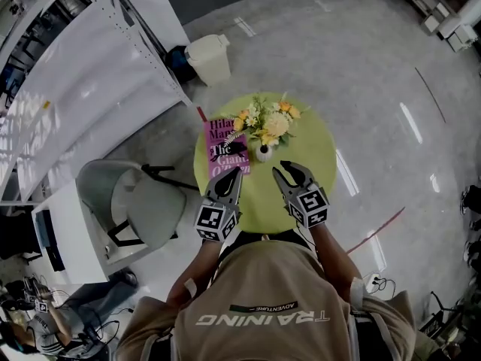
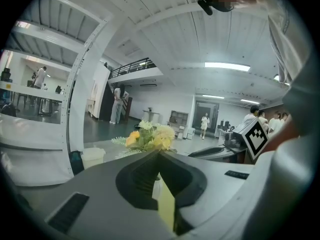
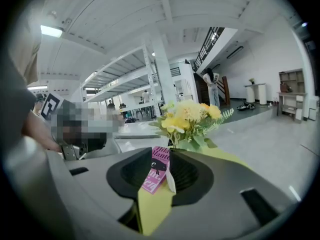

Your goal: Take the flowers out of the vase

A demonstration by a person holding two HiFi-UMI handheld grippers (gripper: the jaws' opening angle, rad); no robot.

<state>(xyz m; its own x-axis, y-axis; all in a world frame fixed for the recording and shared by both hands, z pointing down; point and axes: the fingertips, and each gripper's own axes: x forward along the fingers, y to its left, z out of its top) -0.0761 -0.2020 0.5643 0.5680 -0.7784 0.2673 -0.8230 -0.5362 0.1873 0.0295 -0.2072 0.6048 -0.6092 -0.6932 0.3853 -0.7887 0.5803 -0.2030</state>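
A bunch of yellow, orange and white flowers [image 1: 267,122] stands upright in a small white vase [image 1: 263,153] on a round green table [image 1: 319,190]. Both grippers hover over the near part of the table, short of the vase and touching nothing. My left gripper [image 1: 234,171] points at the vase from the near left with its jaws together. My right gripper [image 1: 290,168] comes from the near right, jaws apart and empty. In the left gripper view the flowers [image 2: 150,136] rise just beyond the jaw tips [image 2: 160,156]. The right gripper view shows the flowers [image 3: 187,116] ahead of the tips [image 3: 169,154].
A pink book [image 1: 225,147] lies on the table left of the vase, under a black object. A grey chair [image 1: 143,201] stands close at the table's left. A white bin [image 1: 209,57] and a long white rack [image 1: 90,74] sit beyond. People stand far off in the hall.
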